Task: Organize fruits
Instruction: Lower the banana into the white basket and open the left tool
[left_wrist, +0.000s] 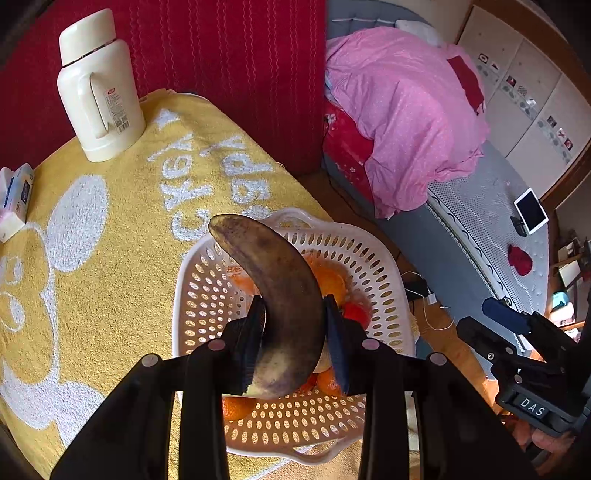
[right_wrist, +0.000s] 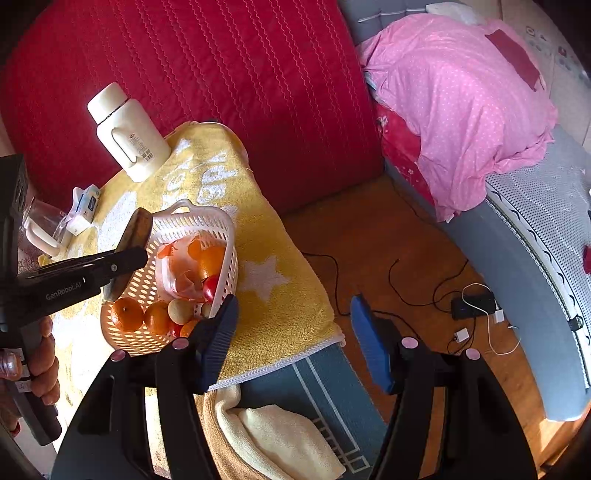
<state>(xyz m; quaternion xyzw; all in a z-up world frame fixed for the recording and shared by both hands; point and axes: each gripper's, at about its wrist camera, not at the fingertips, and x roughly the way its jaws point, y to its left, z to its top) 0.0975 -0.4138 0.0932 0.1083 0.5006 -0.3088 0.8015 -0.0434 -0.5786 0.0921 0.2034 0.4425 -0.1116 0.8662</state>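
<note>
Both jaws of your left gripper (left_wrist: 295, 332) squeeze a very brown, spotty banana (left_wrist: 280, 295), one finger on each side of it. You hold the banana up in the air over the white plastic basket (left_wrist: 384, 314), and it does not touch the basket. Its top end points up and away from you. From the right wrist camera you can see the banana (right_wrist: 135, 240) in the left gripper (right_wrist: 122, 264) above the near rim of the basket (right_wrist: 229, 266). Inside the basket are some mandarins (right_wrist: 127, 314), a pale round fruit (right_wrist: 180, 311), something red (right_wrist: 211, 288) and a thin plastic bag (right_wrist: 173, 269). Your right gripper (right_wrist: 295, 339) is wide open and holds nothing. It hangs off the table's edge, just beside the basket. The basket sits on a yellow towel (left_wrist: 110, 240) with white letters. A cream thermos jug (left_wrist: 99, 88) stands at the far end of the towel, well apart from the basket. A small tissue pack (left_wrist: 14, 199) lies at the towel's left edge.
</note>
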